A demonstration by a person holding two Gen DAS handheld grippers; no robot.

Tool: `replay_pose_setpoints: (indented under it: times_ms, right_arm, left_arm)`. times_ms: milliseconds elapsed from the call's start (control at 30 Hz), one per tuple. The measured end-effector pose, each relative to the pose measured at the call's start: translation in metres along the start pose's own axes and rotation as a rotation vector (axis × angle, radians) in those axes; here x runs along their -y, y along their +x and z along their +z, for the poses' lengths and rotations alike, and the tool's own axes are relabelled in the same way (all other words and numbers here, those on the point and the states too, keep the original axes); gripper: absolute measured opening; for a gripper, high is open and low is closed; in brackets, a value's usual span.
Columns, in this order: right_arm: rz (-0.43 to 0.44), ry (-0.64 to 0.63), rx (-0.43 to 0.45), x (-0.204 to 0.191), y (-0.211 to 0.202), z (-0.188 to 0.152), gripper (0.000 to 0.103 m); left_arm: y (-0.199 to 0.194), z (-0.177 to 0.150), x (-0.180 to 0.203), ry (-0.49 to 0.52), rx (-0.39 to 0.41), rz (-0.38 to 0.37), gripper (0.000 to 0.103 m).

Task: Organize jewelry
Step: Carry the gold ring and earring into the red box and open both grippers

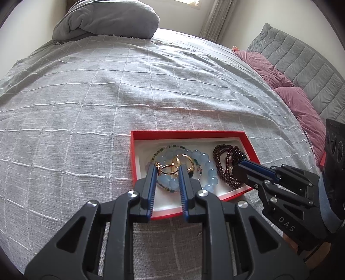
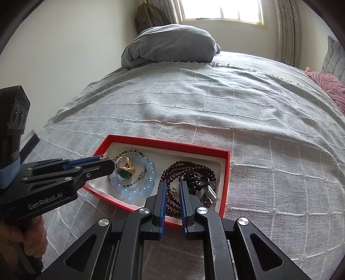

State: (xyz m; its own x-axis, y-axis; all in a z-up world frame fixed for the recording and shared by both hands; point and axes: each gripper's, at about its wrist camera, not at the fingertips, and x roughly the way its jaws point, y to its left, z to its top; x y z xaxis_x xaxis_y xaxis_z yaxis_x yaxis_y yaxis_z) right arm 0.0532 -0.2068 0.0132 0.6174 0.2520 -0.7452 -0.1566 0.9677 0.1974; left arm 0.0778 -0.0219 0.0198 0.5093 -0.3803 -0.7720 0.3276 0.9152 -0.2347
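A red tray with a white inside [image 1: 185, 135] [image 2: 226, 172] lies on the grey bedspread. It holds a pale blue bead bracelet [image 1: 207, 163] [image 2: 148, 183], gold rings [image 1: 183, 160] [image 2: 126, 167], one with a green stone, a thin green bead chain, a dark red bead necklace [image 1: 224, 159] [image 2: 189, 167] and a black clip [image 2: 193, 179]. My left gripper [image 1: 167, 169] [image 2: 105, 160] hangs over the tray's left part, jaws a little apart around a small gold ring [image 1: 167, 170]. My right gripper [image 2: 172, 185] [image 1: 241, 162] is over the dark red necklace, jaws a little apart.
The tray sits near the bed's front edge. A folded grey blanket [image 1: 107, 19] [image 2: 170, 43] lies at the far side. Pink pillows [image 1: 301, 103] and a grey headboard [image 1: 301, 60] are on the right. A window [image 2: 222, 10] is behind.
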Motion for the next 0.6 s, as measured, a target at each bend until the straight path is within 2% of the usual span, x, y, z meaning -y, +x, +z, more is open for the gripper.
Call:
replay_pose_setpoints:
  times_ms: [533,600]
  right_arm:
    - [0.007,0.039,-0.001,0.009,-0.0008,0.0027,0.021]
    - [0.011,0.043,0.005,0.0098,-0.0015,0.0031,0.023]
  left_arm:
    - [0.0009,0.0015,-0.0006,-0.007,-0.006,-0.001,0.026]
    - [0.0011,0.001,-0.0001,-0.006,-0.004,0.006,0.031]
